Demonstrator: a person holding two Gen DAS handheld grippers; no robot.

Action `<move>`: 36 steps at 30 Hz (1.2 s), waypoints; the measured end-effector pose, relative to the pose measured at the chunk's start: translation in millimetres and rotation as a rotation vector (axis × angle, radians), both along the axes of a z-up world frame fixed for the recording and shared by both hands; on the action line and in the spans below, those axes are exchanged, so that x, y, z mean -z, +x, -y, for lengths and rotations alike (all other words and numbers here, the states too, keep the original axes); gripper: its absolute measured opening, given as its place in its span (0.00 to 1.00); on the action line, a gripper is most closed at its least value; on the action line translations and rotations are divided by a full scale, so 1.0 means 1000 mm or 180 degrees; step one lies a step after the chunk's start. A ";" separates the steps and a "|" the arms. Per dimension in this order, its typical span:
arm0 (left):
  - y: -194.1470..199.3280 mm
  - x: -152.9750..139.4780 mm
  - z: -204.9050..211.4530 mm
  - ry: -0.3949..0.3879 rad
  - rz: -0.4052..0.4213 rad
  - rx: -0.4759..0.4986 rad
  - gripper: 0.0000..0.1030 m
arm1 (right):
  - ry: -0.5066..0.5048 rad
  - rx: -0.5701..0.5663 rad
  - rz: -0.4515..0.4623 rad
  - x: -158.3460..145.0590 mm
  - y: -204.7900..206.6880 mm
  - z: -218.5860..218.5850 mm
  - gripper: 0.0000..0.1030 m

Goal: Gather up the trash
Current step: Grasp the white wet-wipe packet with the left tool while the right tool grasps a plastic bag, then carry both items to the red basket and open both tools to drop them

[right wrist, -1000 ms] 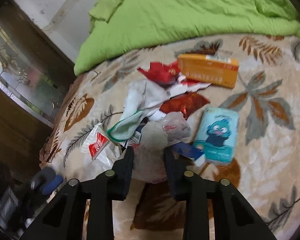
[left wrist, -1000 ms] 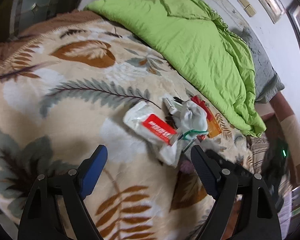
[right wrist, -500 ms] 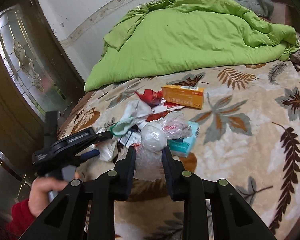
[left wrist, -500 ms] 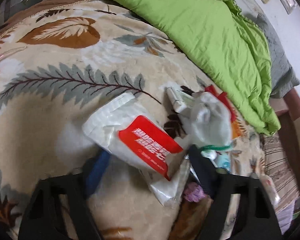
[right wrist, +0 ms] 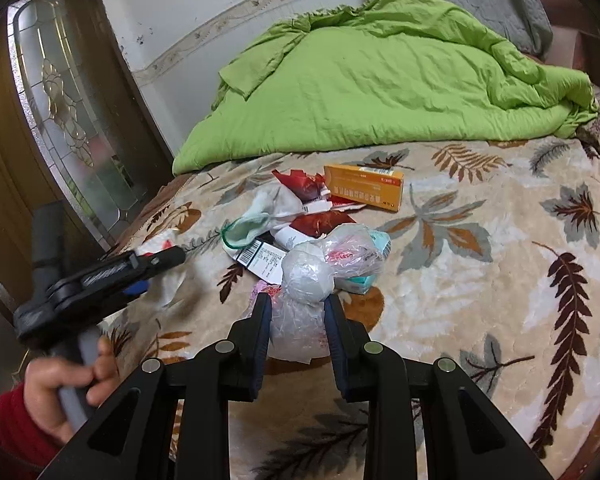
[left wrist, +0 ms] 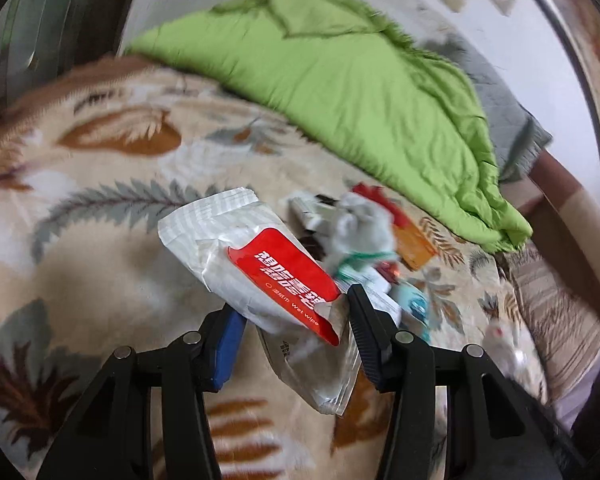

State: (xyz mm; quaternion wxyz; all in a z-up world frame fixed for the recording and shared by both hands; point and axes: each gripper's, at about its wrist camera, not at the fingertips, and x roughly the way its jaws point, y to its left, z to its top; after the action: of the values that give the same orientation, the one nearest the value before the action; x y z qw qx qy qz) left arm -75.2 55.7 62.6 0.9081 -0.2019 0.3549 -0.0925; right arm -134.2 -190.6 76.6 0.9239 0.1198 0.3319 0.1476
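Left wrist view: low over leaf-print blanket (left wrist: 100, 240), close in, angled down along fingers toward green duvet (left wrist: 360, 80) and far wall; wet-wipe packet (left wrist: 260, 272) fills centre. Right wrist view: same downward tilt, set a bit further back, facing duvet (right wrist: 380, 80) and glass-panel door (right wrist: 72, 120) at left. Shared: trash pile mid-blanket, orange box (right wrist: 364, 186), duvet. Left gripper (right wrist: 156, 264) and hand (right wrist: 64, 384) visible at right view's left edge.

The left hand-held gripper (left wrist: 296, 320) is tilting downward, its jaws having just been closing, now pinching a wet-wipe packet (left wrist: 260, 268). A hand (right wrist: 60, 392) in a red sleeve is gripping its handle. The right hand-held gripper (right wrist: 296, 320) is angling downward, clamping a knotted clear plastic bag (right wrist: 304, 280).
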 end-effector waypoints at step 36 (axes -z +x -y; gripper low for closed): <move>-0.139 -0.064 0.256 0.0133 0.0401 0.2581 0.48 | 0.0231 0.1319 -0.0204 -0.034 -0.189 0.211 0.28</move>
State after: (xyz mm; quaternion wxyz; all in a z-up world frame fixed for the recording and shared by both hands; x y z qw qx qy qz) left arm -214.1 -200.5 126.4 0.8219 -0.0210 0.3513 -0.4478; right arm -322.8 -401.7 110.7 0.9186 0.2234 0.3239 -0.0375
